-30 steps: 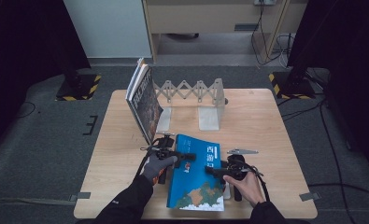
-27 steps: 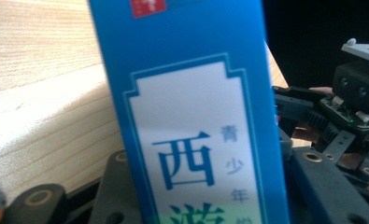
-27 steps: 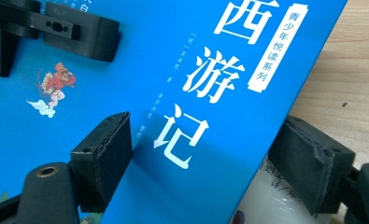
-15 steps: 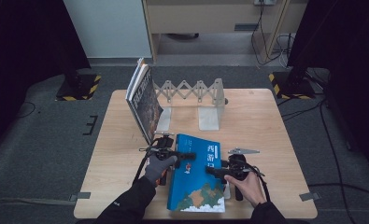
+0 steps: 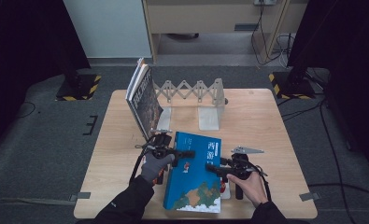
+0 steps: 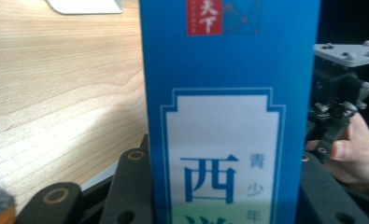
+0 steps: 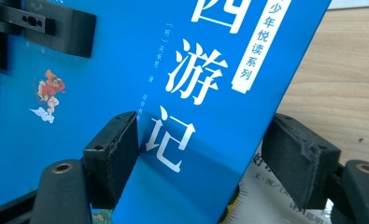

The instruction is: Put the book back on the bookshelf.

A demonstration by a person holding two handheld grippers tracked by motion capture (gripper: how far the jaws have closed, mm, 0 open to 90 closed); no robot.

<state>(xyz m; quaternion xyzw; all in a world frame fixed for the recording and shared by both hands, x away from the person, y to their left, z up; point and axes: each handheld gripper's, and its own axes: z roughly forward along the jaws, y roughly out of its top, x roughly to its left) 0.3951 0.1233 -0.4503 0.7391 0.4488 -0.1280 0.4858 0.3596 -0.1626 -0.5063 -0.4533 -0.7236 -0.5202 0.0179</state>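
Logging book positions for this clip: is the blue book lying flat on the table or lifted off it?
Lifted and tilted: the blue book has its edge raised between the right tongs, with another book's pale cover showing beneath.

One large blue paperback book (image 5: 194, 172) with white Chinese lettering lies on one light wooden counter (image 5: 266, 126). One white printed booklet (image 5: 225, 189) peeks out from beneath it. Two books lean upright at the rack's left end: one dark-covered book (image 5: 147, 102) in front and one pale-covered book (image 5: 135, 81) behind it. One beige folding accordion book rack (image 5: 191, 91) stands at the back. Two black two-jaw tools are present, the left tool (image 5: 184, 153) and the right tool (image 5: 215, 169). Two yellow-and-black striped stand bases (image 5: 77, 88) sit on the floor.
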